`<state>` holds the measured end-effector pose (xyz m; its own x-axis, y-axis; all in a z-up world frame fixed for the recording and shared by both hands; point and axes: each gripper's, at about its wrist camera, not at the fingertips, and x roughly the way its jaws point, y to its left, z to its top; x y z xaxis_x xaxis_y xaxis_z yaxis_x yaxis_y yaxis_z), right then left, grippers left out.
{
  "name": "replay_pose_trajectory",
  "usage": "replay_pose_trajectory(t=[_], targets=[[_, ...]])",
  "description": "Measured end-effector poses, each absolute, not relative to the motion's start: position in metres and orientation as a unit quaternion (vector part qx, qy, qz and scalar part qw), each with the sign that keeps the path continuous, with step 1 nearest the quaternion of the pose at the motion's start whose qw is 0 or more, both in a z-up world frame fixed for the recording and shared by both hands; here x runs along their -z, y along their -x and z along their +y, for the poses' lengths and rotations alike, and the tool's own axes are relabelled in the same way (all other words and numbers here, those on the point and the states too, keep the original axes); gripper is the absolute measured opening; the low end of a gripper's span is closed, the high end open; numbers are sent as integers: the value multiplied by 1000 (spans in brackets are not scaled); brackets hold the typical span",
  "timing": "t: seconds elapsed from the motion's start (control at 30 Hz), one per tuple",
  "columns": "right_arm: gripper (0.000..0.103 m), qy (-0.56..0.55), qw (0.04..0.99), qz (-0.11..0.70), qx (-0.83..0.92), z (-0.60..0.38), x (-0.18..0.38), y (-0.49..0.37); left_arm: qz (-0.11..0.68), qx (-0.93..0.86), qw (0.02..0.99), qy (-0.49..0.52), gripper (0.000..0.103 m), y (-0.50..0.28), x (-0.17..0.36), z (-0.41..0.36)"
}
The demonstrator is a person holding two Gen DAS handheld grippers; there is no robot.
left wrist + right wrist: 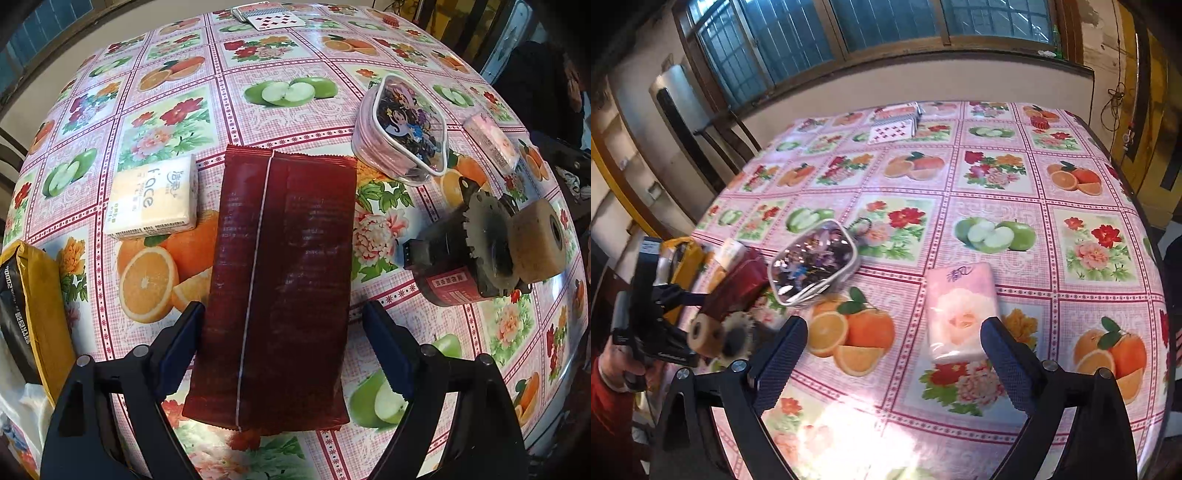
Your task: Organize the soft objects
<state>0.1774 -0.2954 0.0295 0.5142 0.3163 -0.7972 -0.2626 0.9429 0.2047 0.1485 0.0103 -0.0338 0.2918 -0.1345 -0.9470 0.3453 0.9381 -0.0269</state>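
The left gripper (282, 336) is standing spread wide, its two dark blue fingers straddling the long dark red plastic-wrapped tissue pack (280, 280) that is lying flat on the fruit-and-flower patterned surface (295, 122). The jaws are flanking the pack near its closer end without visibly pressing it, so nothing is being held yet. The right gripper (894, 354) is likewise released, hovering with its right finger just beside the pink rose-printed pocket tissue pack (962, 314), which is sitting off-centre toward that finger.

Several risks are looming. The red pack is long and soft, and a grasp this close to one end is likely to let the far end droop or fold, dragging across the surface. Its glossy film could also slide out between the fingers if the squeeze is light. Off to its left, the small cream-yellow tissue pack (153, 199) is lying near enough to be nudged by a swinging end. To the right, the clear zip pouch with cartoon print (402, 133) and the dark round device with a toothed wheel and tan foam roller (491, 247) are crowding the route. For the right gripper, closing now would probably catch only the pink pack's edge and flip it aside.
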Motion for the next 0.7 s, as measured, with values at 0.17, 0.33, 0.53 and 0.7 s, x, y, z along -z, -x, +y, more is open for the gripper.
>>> replay_pose_trajectory(t=[0.17, 0.33, 0.53, 0.7], targets=[[96, 13, 852, 506, -134, -293, 1, -208, 581, 140, 798, -72, 86, -152, 32, 12], [97, 6, 841, 528, -122, -302, 19, -221, 579, 132, 802, -68, 86, -152, 33, 11], [90, 52, 842, 525, -115, -290, 25, -211, 567, 114, 812, -71, 86, -152, 35, 10], [55, 67, 851, 508, -117, -284, 19, -196, 557, 102, 822, -64, 61, -146, 31, 12]])
